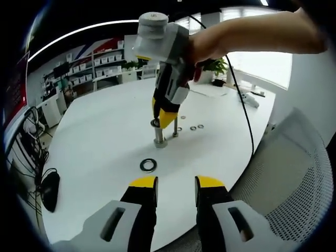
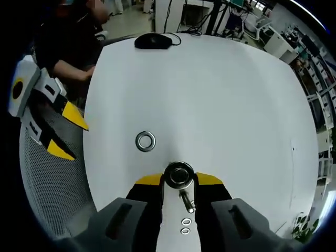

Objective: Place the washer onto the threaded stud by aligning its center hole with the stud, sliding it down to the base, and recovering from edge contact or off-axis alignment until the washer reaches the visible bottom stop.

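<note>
A round white table (image 1: 105, 136) stands in an office with shelves (image 1: 97, 65). The right gripper (image 2: 178, 181) clamps a washer (image 2: 179, 175) atop the stud (image 1: 159, 137). The left gripper (image 1: 176, 184) hovers, jaws apart.

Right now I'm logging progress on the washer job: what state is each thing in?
right gripper: shut on washer, at the stud top
washer: held, not yet at the base
threaded stud: upright on the table
left gripper: open, holding nothing, hovering off the table edge
spare washer: lying flat on the table
small washers: lying loose behind the stud
</note>
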Demonstrator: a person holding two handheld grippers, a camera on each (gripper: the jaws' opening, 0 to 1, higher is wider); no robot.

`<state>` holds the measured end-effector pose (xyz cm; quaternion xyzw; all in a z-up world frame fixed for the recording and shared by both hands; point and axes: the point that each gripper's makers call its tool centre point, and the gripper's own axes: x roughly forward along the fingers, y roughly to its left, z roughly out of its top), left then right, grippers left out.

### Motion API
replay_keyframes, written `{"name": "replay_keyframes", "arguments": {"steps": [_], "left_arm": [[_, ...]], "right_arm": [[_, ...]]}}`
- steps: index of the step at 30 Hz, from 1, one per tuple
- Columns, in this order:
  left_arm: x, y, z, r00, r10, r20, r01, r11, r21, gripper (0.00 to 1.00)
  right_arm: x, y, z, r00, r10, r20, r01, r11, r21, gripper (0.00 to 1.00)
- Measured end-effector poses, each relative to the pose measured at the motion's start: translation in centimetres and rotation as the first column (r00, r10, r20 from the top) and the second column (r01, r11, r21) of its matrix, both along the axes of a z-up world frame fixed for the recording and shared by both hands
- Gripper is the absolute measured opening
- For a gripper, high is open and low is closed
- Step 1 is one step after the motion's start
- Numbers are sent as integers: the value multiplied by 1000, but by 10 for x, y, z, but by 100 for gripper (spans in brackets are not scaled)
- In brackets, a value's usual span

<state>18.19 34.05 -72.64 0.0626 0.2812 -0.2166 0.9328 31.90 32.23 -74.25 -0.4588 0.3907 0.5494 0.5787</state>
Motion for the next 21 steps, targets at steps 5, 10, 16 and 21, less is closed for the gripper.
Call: {"name": "replay_keyframes", "arguments": {"steps": [5, 10, 16, 21], "left_arm": [[1, 1, 1, 1000, 9, 1, -9, 1000, -10, 26], [1, 2, 1, 1000, 10, 4, -10, 1000, -6, 25], [1, 2, 1, 1000, 14, 6, -14, 1000, -7, 25], [1, 3, 1, 1000, 17, 5, -17, 1000, -7, 25]], "right_arm": [[0, 0, -8, 1000, 17, -6, -17, 1000, -25, 23], [0, 0, -16, 999, 32, -14, -32, 999, -39, 23], [1, 0, -28, 999, 40, -24, -42, 997, -57, 23], [1, 0, -36, 999, 44, -27, -45, 997, -64, 23]]}}
